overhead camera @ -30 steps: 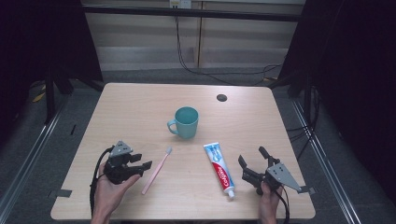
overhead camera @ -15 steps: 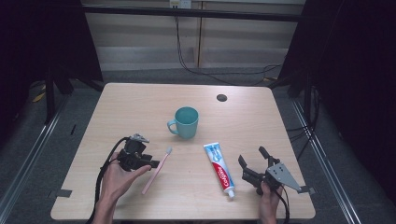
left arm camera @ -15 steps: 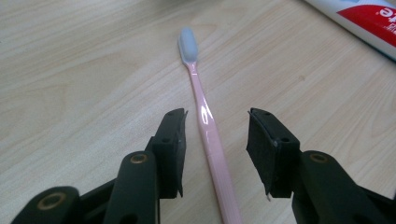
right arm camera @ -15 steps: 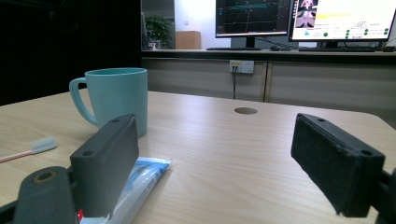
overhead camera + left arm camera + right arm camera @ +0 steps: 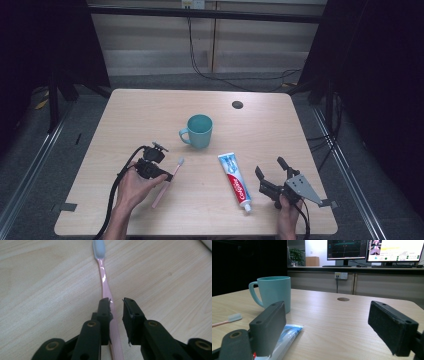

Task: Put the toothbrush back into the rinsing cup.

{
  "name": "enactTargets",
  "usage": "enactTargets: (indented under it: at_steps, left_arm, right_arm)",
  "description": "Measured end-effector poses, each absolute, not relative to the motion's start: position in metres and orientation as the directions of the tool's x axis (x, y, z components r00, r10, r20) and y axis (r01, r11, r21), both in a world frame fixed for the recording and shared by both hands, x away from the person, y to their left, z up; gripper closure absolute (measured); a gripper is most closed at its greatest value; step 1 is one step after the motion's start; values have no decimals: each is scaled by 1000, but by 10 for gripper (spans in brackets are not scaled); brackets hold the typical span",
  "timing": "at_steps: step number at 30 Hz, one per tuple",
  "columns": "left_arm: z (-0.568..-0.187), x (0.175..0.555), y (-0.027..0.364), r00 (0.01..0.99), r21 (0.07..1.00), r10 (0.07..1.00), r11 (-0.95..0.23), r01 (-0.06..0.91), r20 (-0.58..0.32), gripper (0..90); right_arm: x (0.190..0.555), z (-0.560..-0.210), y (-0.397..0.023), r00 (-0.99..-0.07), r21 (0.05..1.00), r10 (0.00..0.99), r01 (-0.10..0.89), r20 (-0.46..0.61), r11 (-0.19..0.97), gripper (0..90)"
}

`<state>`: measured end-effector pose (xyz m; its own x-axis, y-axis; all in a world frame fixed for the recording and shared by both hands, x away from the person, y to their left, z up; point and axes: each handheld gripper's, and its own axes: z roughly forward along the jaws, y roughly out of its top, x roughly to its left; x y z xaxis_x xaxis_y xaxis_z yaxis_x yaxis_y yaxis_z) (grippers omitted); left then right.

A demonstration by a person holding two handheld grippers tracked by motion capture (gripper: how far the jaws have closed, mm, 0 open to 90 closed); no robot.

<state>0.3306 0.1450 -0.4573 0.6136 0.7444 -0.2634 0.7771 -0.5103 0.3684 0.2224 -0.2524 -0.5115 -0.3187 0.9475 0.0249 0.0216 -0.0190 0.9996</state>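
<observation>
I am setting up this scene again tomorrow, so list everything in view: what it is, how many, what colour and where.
toothbrush: one, pink handle with pale bristles, flat on the table left of centre, handle between the left gripper's jaws
mug: one, teal, upright mid-table, handle to the left
toothpaste tube: one, white, blue and red, flat, right of the toothbrush
table: one, light wood, with a round dark hole near the far edge
monitors: two, lit, on a counter behind the table
left gripper: one, black, jaws nearly closed around the toothbrush handle, a gap on one side
right gripper: one, black, jaws wide open, beside the tube
</observation>
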Motion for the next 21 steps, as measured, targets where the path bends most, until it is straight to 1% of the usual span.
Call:
enactTargets:
  at_steps: [2,3,4,8,14,16,21]
  left_arm:
    - [-457,333,143,610,358,754,-514,779,-244,786]
    - [-458,334,142,609,338,753,-521,783,-249,793]
    - [-458,335,142,607,337,755,-519,785,-250,794]
    - [-461,337,136,609,297,760,-542,786,-225,799]
    - [-465,341,131,615,257,752,-562,786,-237,768]
    - [-468,341,128,619,243,751,-572,783,-230,751]
    - [-468,341,123,629,223,749,-589,777,-210,748]
  right_arm:
    - [222,-512,-252,-319,1000,947,21,24,-18,145]
    - [222,-512,-252,-319,1000,948,21,24,-18,144]
    - [222,-512,-252,-318,1000,948,20,24,-18,144]
    - [222,-512,-252,-318,1000,948,21,24,-19,144]
    - [222,-512,-252,-317,1000,948,20,24,-18,144]
    - [222,-512,-252,-318,1000,948,20,24,-18,144]
    - [222,-512,-252,-318,1000,948,20,24,-18,143]
